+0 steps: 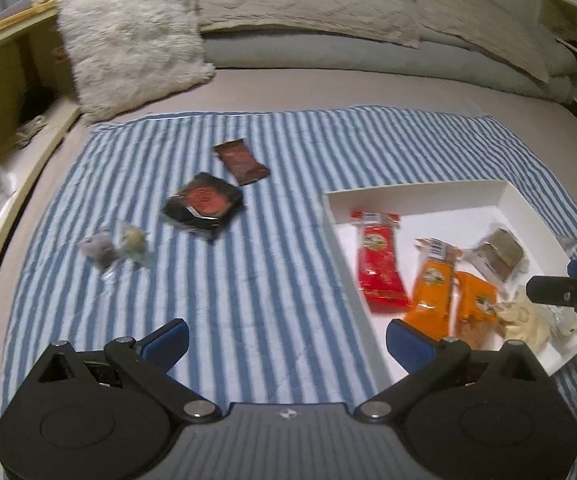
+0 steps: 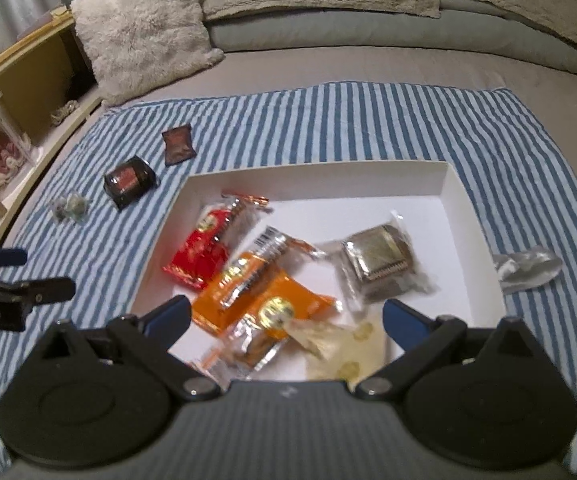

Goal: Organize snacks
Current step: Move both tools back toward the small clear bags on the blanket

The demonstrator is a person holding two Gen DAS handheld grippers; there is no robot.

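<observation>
1. Both the left gripper (image 1: 286, 338) and right gripper (image 2: 286, 316) have fingers spread wide, holding nothing.
2. White tray (image 2: 454, 184) is half filled; black packet (image 1: 203, 205) waits mid-bed on the striped cloth (image 1: 280, 264).
3. Next, probably the left grabs it.

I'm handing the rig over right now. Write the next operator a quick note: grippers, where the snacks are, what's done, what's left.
Left gripper: open, empty, above the striped cloth.
Right gripper: open, empty, over the near end of the white box.
Done, in the box: red packet, two orange packets, clear-wrapped brown block, pale clear-wrapped snack.
Left, on the cloth left of the box: dark brown packet, black packet with red circle, two small clear-wrapped sweets. A clear wrapper lies right of the box.
</observation>
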